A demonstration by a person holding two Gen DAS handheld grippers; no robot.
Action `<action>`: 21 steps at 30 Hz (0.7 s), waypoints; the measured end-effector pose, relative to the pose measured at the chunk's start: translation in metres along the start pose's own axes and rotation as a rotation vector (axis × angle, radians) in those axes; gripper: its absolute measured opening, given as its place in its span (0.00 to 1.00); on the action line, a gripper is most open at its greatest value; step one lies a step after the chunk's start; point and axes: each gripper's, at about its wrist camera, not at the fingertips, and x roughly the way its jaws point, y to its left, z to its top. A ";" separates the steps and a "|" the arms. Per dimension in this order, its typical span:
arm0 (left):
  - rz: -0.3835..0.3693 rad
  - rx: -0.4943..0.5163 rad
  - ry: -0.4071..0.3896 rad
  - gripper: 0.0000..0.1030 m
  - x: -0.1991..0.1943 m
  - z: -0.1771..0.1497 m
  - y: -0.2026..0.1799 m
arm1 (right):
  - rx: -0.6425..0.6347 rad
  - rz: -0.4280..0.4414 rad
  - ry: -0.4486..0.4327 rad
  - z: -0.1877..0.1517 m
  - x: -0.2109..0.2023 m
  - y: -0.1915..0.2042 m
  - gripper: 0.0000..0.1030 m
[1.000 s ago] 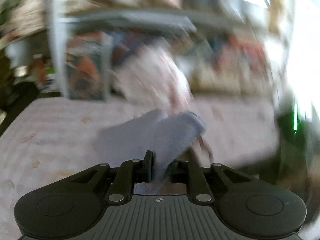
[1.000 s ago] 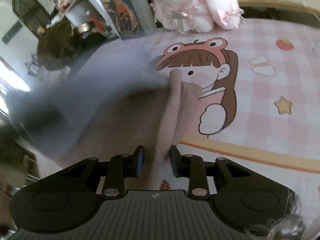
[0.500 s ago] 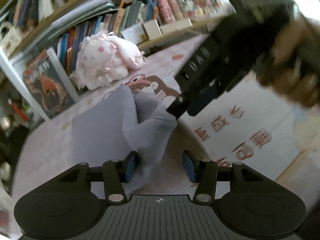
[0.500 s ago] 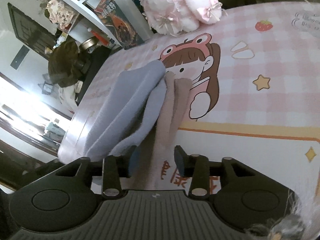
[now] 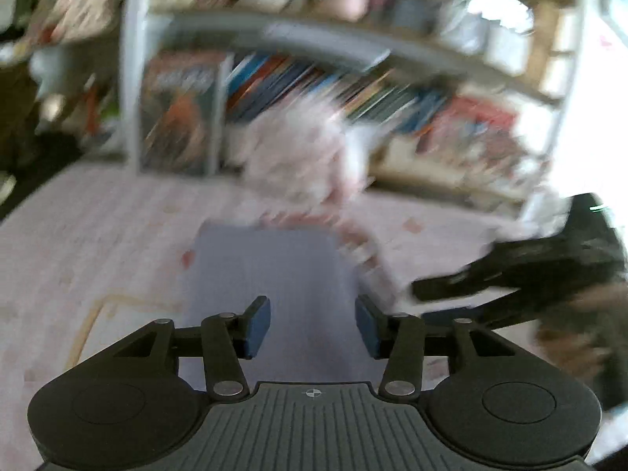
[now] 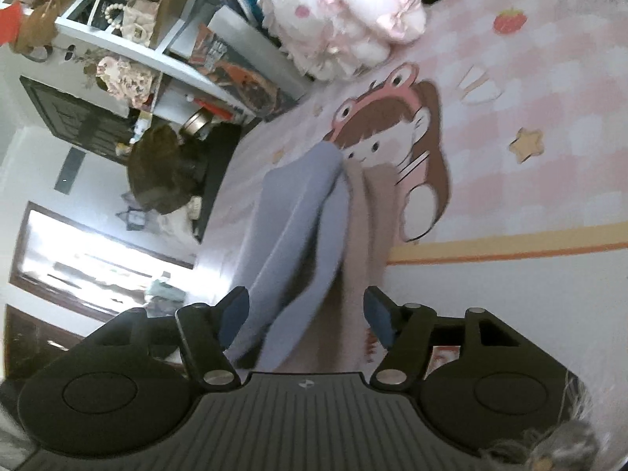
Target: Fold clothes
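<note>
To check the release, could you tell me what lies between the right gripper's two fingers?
In the right wrist view, the right gripper is opening around folds of blue cloth and beige cloth; neither pad presses them.

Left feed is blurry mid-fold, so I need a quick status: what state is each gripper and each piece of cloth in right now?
Left gripper: closing slightly, pads clear of the cloth.
Right gripper: opening, pads off the fabric.
Blue-grey cloth: released, folded over, lying on the bedspread.
Beige cloth: bunched beside the blue-grey one, touching it.
Plush toy: lying untouched at the bedspread's far edge.
</note>
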 end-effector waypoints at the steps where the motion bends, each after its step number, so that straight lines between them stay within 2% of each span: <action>1: 0.013 0.030 0.050 0.43 0.012 -0.006 -0.002 | 0.008 0.010 0.011 0.000 0.006 0.001 0.62; 4: 0.056 0.195 0.087 0.43 0.025 -0.028 -0.021 | 0.017 0.011 0.031 0.001 0.025 0.006 0.62; 11: 0.034 0.139 0.081 0.44 0.022 -0.033 -0.014 | -0.106 -0.095 -0.027 0.015 0.068 0.027 0.60; 12: 0.034 0.147 0.083 0.44 0.023 -0.032 -0.014 | -0.131 -0.117 -0.043 0.017 0.072 0.030 0.53; 13: 0.037 0.153 0.085 0.44 0.023 -0.031 -0.015 | -0.169 -0.142 -0.065 0.019 0.072 0.036 0.30; 14: 0.039 0.156 0.085 0.44 0.022 -0.033 -0.015 | -0.221 -0.131 -0.092 0.017 0.067 0.043 0.20; 16: 0.042 0.149 0.089 0.44 0.024 -0.033 -0.014 | -0.322 -0.116 -0.145 0.015 0.057 0.057 0.16; 19: 0.044 0.137 0.102 0.45 0.027 -0.033 -0.013 | -0.460 -0.217 -0.207 0.005 0.047 0.064 0.11; 21: 0.046 0.140 0.101 0.46 0.028 -0.033 -0.014 | -0.553 -0.285 -0.249 -0.002 0.040 0.070 0.15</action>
